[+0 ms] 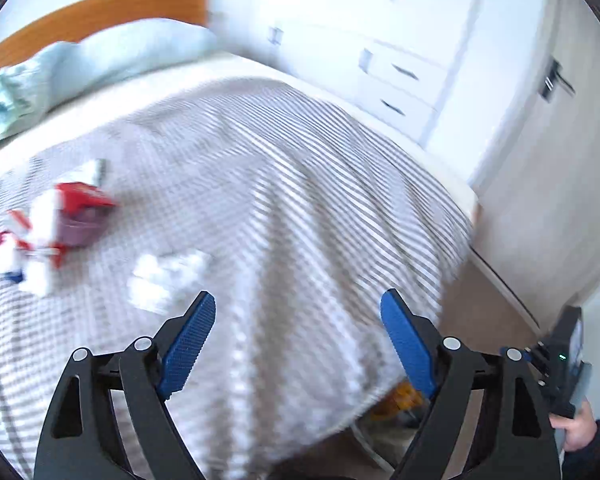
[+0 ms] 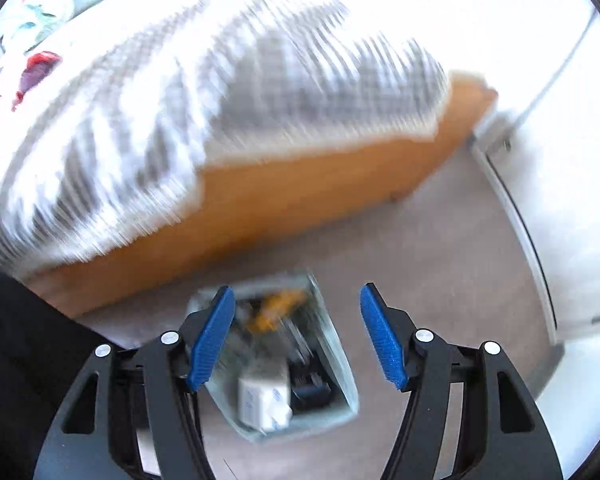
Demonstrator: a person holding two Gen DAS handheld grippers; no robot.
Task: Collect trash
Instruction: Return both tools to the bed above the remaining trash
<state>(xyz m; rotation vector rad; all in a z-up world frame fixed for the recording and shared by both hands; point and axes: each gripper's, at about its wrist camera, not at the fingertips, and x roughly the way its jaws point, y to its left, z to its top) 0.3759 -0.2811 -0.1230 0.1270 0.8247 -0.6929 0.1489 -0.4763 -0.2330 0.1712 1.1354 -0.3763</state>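
Right gripper (image 2: 298, 334) hangs over the bin (image 2: 340, 376) on the carpet by the bed's foot, jaws apart and empty; a white carton (image 2: 264, 398) and orange scraps already lie inside. Left gripper (image 1: 298, 334), also spread and empty, looks across the bedspread (image 1: 300, 184), where red-and-white wrappers (image 1: 48, 224) and crumpled tissue (image 1: 164, 276) wait near its left edge. Blur hides any lettering.
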